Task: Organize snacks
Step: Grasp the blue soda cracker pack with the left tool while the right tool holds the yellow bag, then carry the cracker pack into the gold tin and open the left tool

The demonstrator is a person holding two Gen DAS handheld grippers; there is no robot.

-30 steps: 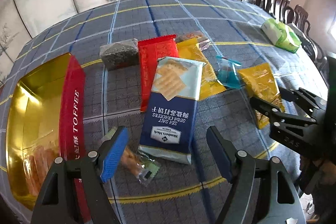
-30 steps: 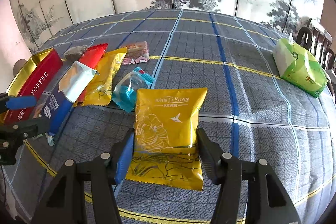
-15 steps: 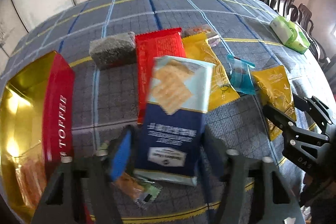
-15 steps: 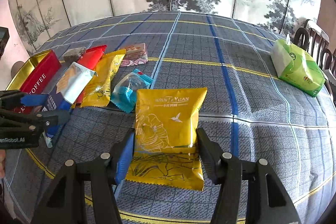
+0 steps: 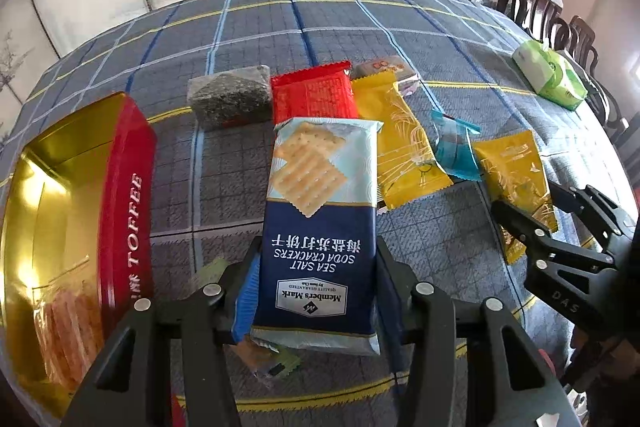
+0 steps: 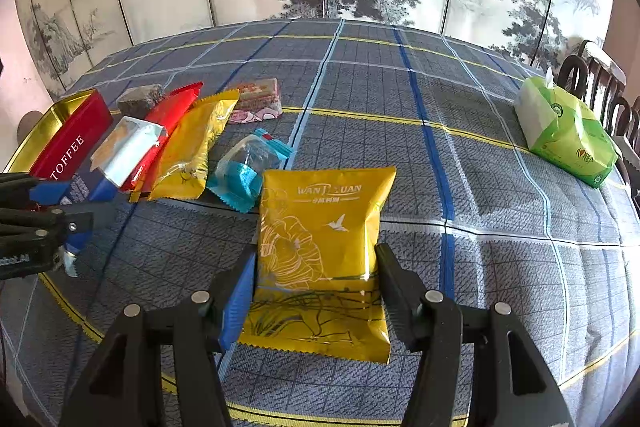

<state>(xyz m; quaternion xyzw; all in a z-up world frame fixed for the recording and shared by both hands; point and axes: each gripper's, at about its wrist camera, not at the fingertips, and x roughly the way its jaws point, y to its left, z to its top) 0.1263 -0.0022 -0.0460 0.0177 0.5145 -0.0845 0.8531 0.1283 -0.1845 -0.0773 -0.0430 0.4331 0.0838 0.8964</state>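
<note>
My left gripper (image 5: 318,283) is shut on the near end of the blue sea salt soda cracker pack (image 5: 320,227), both pads pressing its sides. The red and gold toffee tin (image 5: 132,195) stands open to its left, with a wrapped snack inside. My right gripper (image 6: 316,283) has its fingers on both sides of the yellow snack pouch (image 6: 324,243) lying on the table; they touch its edges. The cracker pack (image 6: 120,147) and left gripper (image 6: 60,211) show at the left of the right wrist view.
On the plaid tablecloth (image 6: 440,107) lie a red packet (image 5: 312,95), a long yellow packet (image 5: 404,151), a teal candy wrapper (image 5: 454,151), a dark grey block (image 5: 230,99) and a small green-orange wrapper (image 5: 272,359). A green tissue pack (image 6: 568,139) sits far right, by chairs.
My left gripper moved forward over the cracker pack and closed on its near end. The right gripper has stayed around the yellow pouch.
</note>
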